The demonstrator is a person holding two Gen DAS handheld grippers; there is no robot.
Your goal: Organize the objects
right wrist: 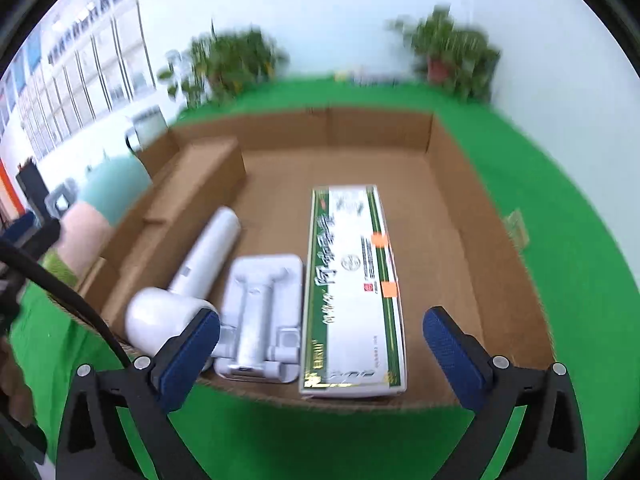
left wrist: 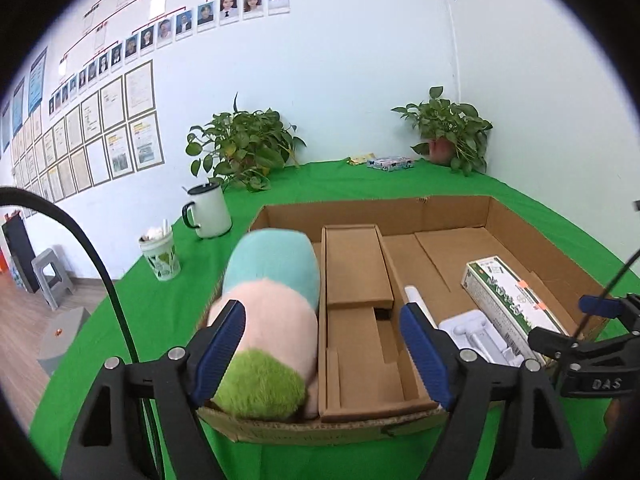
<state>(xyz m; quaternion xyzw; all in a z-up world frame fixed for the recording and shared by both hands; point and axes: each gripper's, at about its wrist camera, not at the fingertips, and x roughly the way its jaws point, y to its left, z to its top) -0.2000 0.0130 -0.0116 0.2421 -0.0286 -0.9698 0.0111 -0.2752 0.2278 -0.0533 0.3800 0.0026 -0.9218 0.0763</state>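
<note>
An open cardboard box [left wrist: 516,224] [right wrist: 452,184] sits on the green table. In it lie a pastel plush toy [left wrist: 276,312] [right wrist: 90,224] at the left, a brown cardboard insert [left wrist: 356,264] [right wrist: 192,196], a white hair dryer [right wrist: 192,272], a white plastic holder [right wrist: 260,316] [left wrist: 480,336] and a green-and-white carton [right wrist: 352,288] [left wrist: 508,296]. My left gripper [left wrist: 324,352] is open and empty above the box's near edge, beside the plush. My right gripper [right wrist: 320,356] is open and empty over the near edge, in front of the carton; it also shows in the left wrist view [left wrist: 576,336].
A white mug [left wrist: 210,212] and a patterned cup [left wrist: 160,256] stand left of the box. Two potted plants [left wrist: 244,148] [left wrist: 448,132] and a small packet [left wrist: 390,162] line the back of the table. A grey stool [left wrist: 52,276] stands on the floor at left.
</note>
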